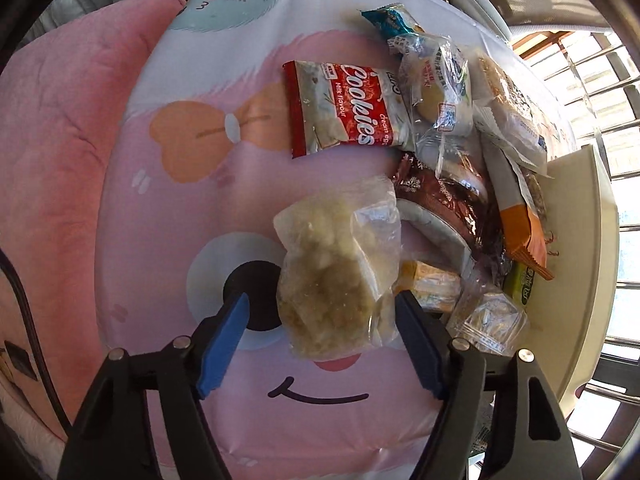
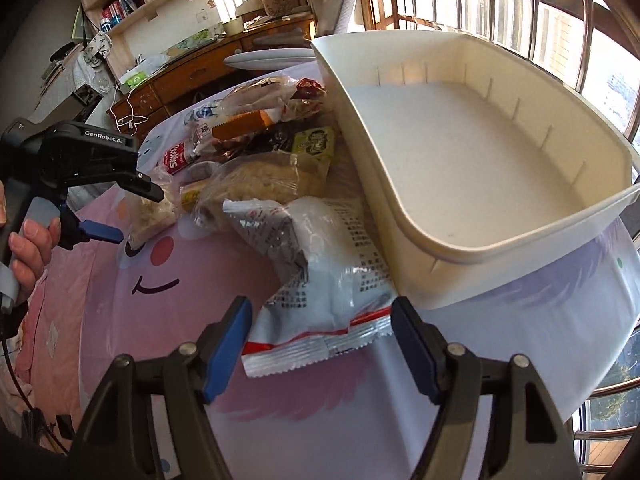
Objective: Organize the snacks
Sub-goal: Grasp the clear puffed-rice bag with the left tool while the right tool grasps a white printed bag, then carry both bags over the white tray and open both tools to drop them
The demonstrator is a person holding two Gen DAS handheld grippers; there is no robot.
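Left gripper [image 1: 322,320]: jaws stood apart, astride a clear bag of pale crumbly snack [image 1: 336,276]; blue pads [image 1: 224,344] flanked the bag, with a gap visible on the left side; contact on the right could not be told.
Right gripper [image 2: 322,328]: jaws apart, either side of the crimped end of a white-and-red packet [image 2: 320,276]; pads not pressing it, gaps seen both sides.
White bin [image 2: 592,216]: empty, tilted, resting on the pink cartoon cloth [image 2: 120,320].
White-and-red packet: lay just beside the bin's near wall.
Snack pile [image 1: 460,140]: heaped against the bin's left side; red Cookies packet [image 1: 344,108] at the pile's far edge from the bin.
Clear bag: on the cloth, farther from the bin than the packet.
Hand [image 2: 28,256]: gripped the left tool's handle, well apart from the bin.
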